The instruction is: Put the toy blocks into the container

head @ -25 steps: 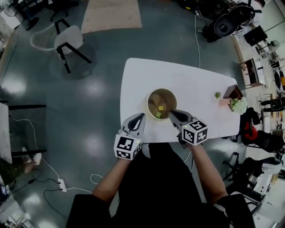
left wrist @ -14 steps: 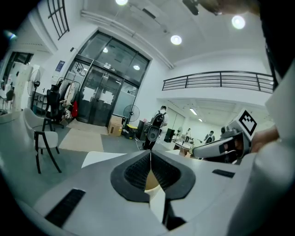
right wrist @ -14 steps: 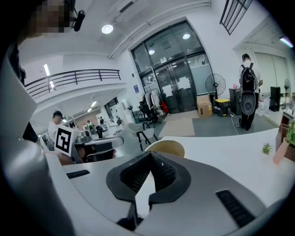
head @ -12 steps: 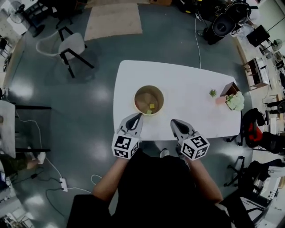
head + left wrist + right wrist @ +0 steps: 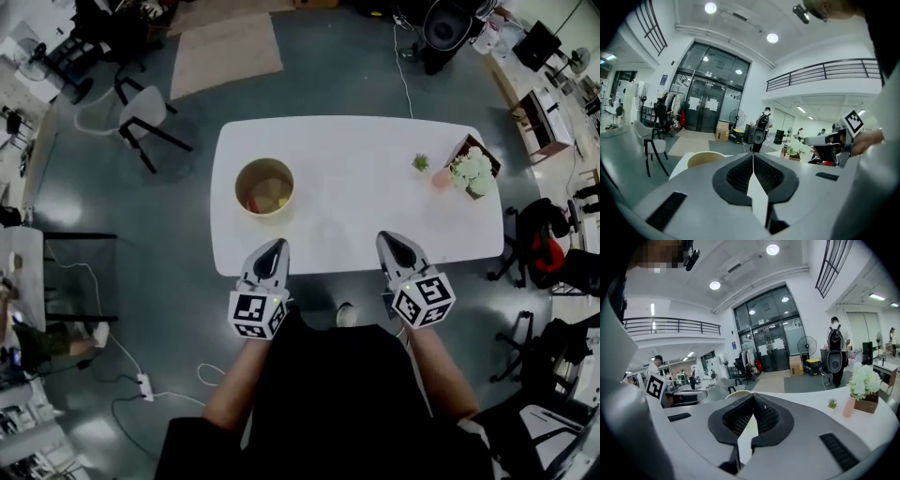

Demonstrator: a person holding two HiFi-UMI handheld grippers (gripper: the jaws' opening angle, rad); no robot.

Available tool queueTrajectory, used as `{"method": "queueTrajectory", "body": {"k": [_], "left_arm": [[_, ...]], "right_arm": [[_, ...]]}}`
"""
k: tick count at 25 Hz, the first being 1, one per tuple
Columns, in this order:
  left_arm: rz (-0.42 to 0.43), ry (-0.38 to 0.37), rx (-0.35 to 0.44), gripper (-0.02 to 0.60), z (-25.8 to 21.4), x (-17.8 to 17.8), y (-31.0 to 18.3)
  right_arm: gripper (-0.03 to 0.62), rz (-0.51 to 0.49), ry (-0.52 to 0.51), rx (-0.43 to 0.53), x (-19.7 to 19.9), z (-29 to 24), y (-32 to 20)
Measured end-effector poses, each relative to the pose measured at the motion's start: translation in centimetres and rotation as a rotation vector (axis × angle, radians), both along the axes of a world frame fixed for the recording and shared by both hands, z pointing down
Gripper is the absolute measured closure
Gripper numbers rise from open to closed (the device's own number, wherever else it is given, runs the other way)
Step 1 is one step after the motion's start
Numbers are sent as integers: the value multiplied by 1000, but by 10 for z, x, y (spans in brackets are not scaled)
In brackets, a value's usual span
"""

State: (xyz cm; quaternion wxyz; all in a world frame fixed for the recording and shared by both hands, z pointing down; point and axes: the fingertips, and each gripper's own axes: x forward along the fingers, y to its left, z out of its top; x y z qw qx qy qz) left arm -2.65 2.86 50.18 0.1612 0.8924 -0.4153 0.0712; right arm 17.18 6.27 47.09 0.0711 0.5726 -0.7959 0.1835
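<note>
My two tools sit low in the head view, one to each side of my body. The left hand-held gripper [image 5: 278, 246] has its jaws pressed together with nothing between them, the dark pads meeting along one line in its own view. The right hand-held gripper [image 5: 390, 237] is likewise pressed together and empty. Both tips lie over the near edge of the one white bench [image 5: 366, 202], left tip at its lower left, right tip at its lower right, well apart from each other. The single round container [image 5: 238, 186] stands upright on the upper left part of the bench, nearer my left tool than my right but clear of both. Inside it lie the toy blocks [image 5: 268, 196], yellow and reddish patches too blurred to count. At the bench's upper right stand three small things close together: one small green plant [image 5: 420, 162], one pink pot [image 5: 441, 178], and one wooden box [image 5: 461, 147] of white flowers [image 5: 472, 170]. On the floor at upper left are one white chair [image 5: 142, 111] and one tan rug [image 5: 225, 42].
</note>
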Motion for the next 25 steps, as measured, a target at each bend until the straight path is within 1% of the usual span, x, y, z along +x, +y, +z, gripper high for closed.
{"method": "queueTrajectory", "body": {"k": [3,6,9,12,14,17,20,25], "left_arm": [[-36,-1,6,575,-4,16,30],[-84,-10,22,575,-9,25,54],[-145,-20,35,575,-13,24,75],[-201,-35,47,575,-18,16,94],[-223,-40,51,575,-19,14,102],[-241,-43,46,575,-16,12,107],[-237,-52,33,575,-13,11,109],[-226,-48,50,575,-18,16,104]], "right_arm": [[594,-12,4,21,23,-3,22],[594,-32,16,42,44,-5,40],[594,-55,30,52,57,-4,55],[594,-81,52,66,58,-4,64],[594,-89,55,75,59,-5,65],[594,-83,48,81,61,-6,63],[595,-71,41,83,63,-9,63],[595,-66,60,98,67,-15,61]]}}
